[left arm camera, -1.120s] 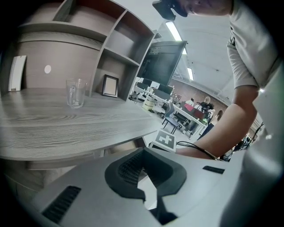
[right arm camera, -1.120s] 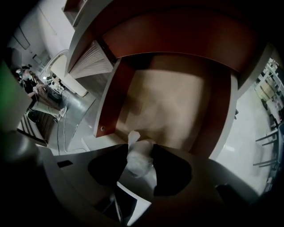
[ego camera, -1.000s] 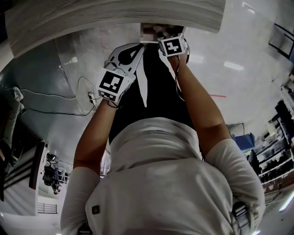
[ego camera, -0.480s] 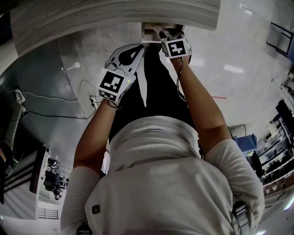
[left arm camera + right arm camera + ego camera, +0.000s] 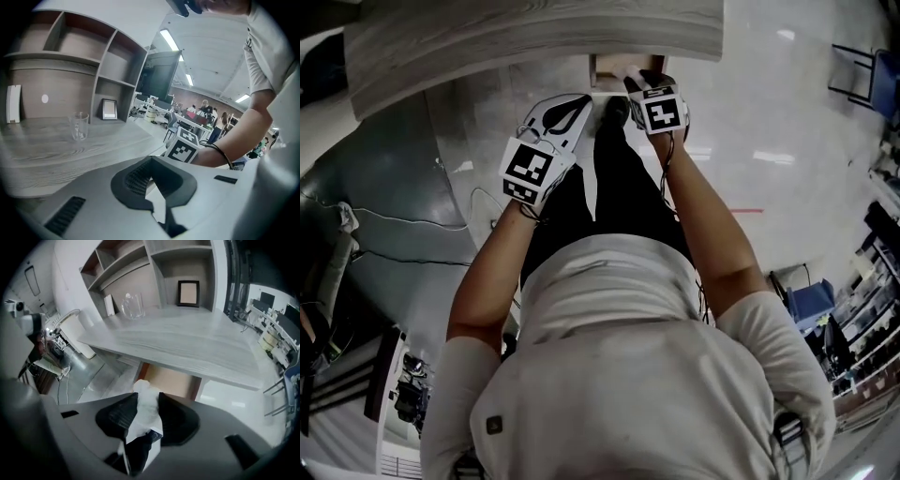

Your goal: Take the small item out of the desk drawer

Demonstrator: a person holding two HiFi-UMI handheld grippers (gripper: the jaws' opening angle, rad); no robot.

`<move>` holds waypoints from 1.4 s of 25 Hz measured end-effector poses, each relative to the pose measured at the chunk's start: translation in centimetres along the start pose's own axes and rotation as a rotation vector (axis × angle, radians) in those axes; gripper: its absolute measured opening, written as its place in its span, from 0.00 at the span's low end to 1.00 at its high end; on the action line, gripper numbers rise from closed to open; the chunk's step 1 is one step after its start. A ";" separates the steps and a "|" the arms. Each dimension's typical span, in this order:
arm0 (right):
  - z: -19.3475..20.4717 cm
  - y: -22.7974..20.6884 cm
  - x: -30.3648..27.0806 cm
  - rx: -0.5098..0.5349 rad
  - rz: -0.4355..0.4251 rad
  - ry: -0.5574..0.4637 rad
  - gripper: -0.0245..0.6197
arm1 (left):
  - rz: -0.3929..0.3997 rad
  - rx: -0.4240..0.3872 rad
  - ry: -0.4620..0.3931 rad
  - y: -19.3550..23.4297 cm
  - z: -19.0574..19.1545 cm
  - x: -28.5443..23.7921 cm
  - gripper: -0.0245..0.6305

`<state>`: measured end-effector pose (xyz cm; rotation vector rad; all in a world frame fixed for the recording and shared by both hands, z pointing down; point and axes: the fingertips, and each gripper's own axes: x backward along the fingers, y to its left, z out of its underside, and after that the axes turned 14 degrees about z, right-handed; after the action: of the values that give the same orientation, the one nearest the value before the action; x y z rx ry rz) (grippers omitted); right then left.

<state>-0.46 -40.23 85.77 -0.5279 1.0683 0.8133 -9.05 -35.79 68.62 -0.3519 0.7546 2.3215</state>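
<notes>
Your right gripper (image 5: 147, 401) jaws just closed in on the small white crumpled item (image 5: 144, 411) and now pinch it. It has come up above the open light-brown drawer (image 5: 166, 378), so extraction looks basically done. Left gripper (image 5: 152, 158) jaws closed, empty. Grey woodgrain surface (image 5: 187, 343) edge is close at 12 o'clock; free room toward 6. Clear glass cup (image 5: 132, 305) at 11, well apart.

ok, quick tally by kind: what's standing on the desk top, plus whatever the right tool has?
Clear glass: 1
Picture frame: 1
Upright white slab: 1
Small white item, clamped in the right tool: 1
Total: 4
</notes>
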 end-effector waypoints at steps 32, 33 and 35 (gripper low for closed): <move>-7.2 11.0 36.8 -0.056 0.120 -0.598 0.26 | 0.098 -0.313 -0.169 -14.9 -11.1 20.9 0.06; -7.3 11.2 37.7 -0.056 0.123 -0.614 0.26 | 0.099 -0.320 -0.181 -15.3 -11.5 21.6 0.06; -7.3 11.6 39.4 -0.047 0.137 -0.645 0.26 | 0.099 -0.336 -0.200 -16.2 -12.2 22.7 0.06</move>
<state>-4.13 -25.80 46.83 -0.2012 0.4921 1.0384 -14.56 -21.57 42.26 -0.2264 0.2895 2.5327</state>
